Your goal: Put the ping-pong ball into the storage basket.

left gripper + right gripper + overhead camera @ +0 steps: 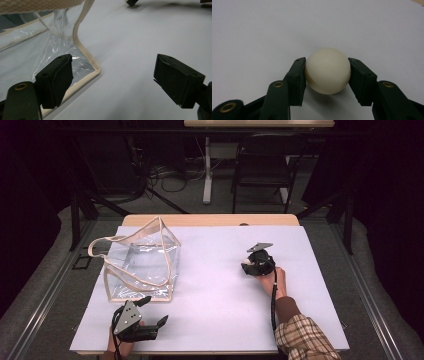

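A: Item one: right claw [327,75]. State?

B: Closed on a cream ball [327,70], one pad on each side at about its widest line. The ball sits at, or just above, the white surface [215,285], right of centre, well apart from the bag.

A: Item two: left claw [112,80].

B: Jaws wide, nothing between the pads. It rests low at the near left edge, one finger [56,80] just beside the bag's near corner.

A: Item three: clear bag [142,262].

B: Transparent plastic, cream trim, cream handles [107,242]. Stands at the left of the surface, mouth upward, walls slack.

A: Handling note for the ball?

B: My judgement: a smooth sphere slips if the grip drifts off its middle. Keep the pads level across the widest line, lift straight, carry slowly.

A: And the bag?

B: The ball probably goes in there. The slack rim may fold inward; the left claw would do well to pinch the trim and hold the mouth open. Release low inside, so the ball doesn't bounce out.
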A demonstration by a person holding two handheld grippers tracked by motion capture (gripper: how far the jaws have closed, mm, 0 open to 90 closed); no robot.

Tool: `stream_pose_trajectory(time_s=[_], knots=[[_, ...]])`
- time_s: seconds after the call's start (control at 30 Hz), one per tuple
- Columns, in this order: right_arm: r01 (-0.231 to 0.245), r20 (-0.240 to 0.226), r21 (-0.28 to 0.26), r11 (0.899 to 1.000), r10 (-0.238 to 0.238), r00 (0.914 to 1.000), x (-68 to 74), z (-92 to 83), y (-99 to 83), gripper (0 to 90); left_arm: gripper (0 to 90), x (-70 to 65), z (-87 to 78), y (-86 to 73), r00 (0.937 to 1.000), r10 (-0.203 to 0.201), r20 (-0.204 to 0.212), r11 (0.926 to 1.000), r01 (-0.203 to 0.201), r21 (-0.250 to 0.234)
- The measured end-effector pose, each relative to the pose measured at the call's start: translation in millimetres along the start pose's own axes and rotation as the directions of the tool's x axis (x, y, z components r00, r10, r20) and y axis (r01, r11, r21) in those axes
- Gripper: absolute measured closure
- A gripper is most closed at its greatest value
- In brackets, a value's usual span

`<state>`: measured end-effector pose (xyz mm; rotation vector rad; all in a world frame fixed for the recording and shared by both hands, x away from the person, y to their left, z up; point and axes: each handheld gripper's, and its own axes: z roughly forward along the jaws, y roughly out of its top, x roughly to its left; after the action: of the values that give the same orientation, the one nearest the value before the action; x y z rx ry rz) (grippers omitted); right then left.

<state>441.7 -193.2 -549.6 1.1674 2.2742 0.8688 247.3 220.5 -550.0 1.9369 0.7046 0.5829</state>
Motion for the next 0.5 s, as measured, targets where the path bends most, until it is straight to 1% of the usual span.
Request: stream_pose_trajectory(time_s=[0.17, 0.27, 0.5], knots=[[-0.001, -0.007, 0.0, 1.0, 0.001, 1.0, -0.5, -2.8, 0.0, 50.4, 15.9, 0.4, -0.3, -0.1, 1.0, -0.001, -0.001, 1.0, 0.001, -0.002], [0.009, -0.012, 0.004, 1.0, -0.009, 0.9999, 0.4, -5.0, 0.8, 50.4, 16.0, 0.2, 0.1, -0.4, 1.0, -0.006, 0.0, 1.0, 0.006, -0.002], [0.026, -0.016, -0.004, 1.0, -0.026, 0.9995, 2.7, -12.7, 3.3, 50.5, 15.9, 0.3, 0.0, -0.1, 1.0, -0.002, 0.0, 1.0, 0.002, 0.0]])
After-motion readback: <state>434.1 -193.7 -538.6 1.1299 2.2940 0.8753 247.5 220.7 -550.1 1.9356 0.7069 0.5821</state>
